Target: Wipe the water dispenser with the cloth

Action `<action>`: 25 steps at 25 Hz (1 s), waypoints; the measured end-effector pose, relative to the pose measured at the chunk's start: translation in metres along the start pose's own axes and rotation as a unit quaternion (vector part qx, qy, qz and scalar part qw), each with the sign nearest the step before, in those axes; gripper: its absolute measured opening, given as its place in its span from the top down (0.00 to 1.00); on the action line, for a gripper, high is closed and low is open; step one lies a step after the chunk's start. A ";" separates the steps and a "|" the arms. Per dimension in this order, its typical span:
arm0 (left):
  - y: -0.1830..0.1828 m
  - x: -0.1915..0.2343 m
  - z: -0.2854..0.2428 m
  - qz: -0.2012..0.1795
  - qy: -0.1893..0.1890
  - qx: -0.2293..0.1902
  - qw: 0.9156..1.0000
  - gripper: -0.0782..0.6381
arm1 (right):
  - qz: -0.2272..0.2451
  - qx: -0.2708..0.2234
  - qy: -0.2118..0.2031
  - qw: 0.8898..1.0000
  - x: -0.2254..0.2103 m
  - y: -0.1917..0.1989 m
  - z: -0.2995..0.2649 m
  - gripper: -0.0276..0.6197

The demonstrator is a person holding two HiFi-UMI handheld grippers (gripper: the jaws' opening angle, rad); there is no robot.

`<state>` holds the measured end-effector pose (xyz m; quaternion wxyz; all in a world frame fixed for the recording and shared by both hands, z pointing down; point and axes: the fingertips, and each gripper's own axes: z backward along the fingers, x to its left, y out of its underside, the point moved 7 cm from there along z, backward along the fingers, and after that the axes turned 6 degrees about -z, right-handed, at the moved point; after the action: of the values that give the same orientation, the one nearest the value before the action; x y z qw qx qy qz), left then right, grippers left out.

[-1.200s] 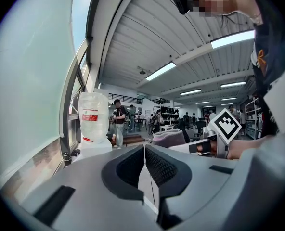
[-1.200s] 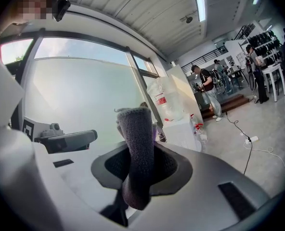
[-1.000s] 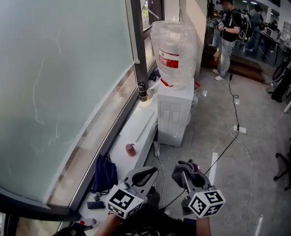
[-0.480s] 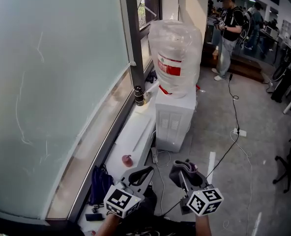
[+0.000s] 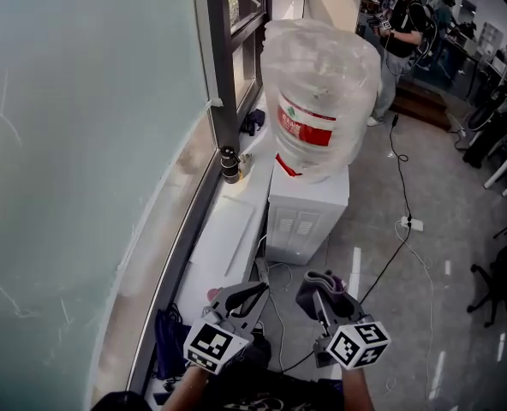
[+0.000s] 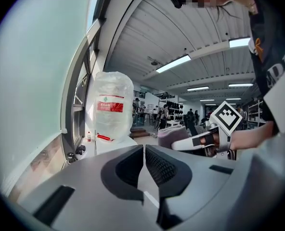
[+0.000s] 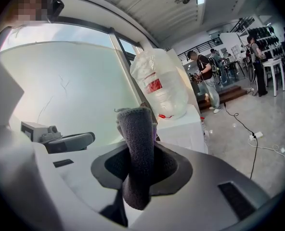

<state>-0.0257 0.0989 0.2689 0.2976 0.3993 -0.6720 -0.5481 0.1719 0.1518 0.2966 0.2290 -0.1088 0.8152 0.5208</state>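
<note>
The white water dispenser (image 5: pixel 305 217) stands by the window ledge with a big plastic-wrapped bottle (image 5: pixel 320 97) on top; it also shows in the left gripper view as the dispenser (image 6: pixel 114 143) and in the right gripper view as the dispenser (image 7: pixel 183 129). My right gripper (image 5: pixel 322 294) is shut on a folded grey cloth (image 5: pixel 326 285), which sticks up between its jaws as the cloth (image 7: pixel 137 153). My left gripper (image 5: pixel 249 298) is shut with nothing in it, jaws touching. Both are held low, short of the dispenser.
A white ledge (image 5: pixel 223 229) runs under the frosted window, with a dark bottle (image 5: pixel 229 164) on it. A power strip (image 5: pixel 410 223) and cables lie on the floor to the right. A person (image 5: pixel 399 32) stands farther back, near a dark chair (image 5: pixel 502 276).
The view has moved forward: the dispenser and its bottle look bigger and nearer. Both grippers hold the same pose, cloth still gripped.
</note>
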 end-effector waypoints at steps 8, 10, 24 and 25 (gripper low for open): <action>0.010 0.057 -0.028 -0.018 0.044 0.005 0.999 0.86 | 0.010 -0.007 0.035 0.999 -0.001 -0.021 -0.067 0.80; 0.008 0.060 -0.034 -0.028 0.053 0.002 0.998 0.86 | 0.016 -0.004 0.038 0.999 -0.002 -0.029 -0.077 0.80; 0.025 0.069 -0.051 0.007 0.028 0.001 1.000 0.86 | 0.128 0.012 0.060 0.990 -0.035 -0.069 -0.173 0.80; 0.027 0.071 -0.053 0.009 0.023 0.001 1.000 0.86 | 0.140 0.011 0.066 0.988 -0.039 -0.069 -0.183 0.80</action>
<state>-0.0227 0.0129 0.3038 0.3174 0.4059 -0.6691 -0.5355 0.1875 -0.0457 0.3249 0.1013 -0.0254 0.8412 0.5306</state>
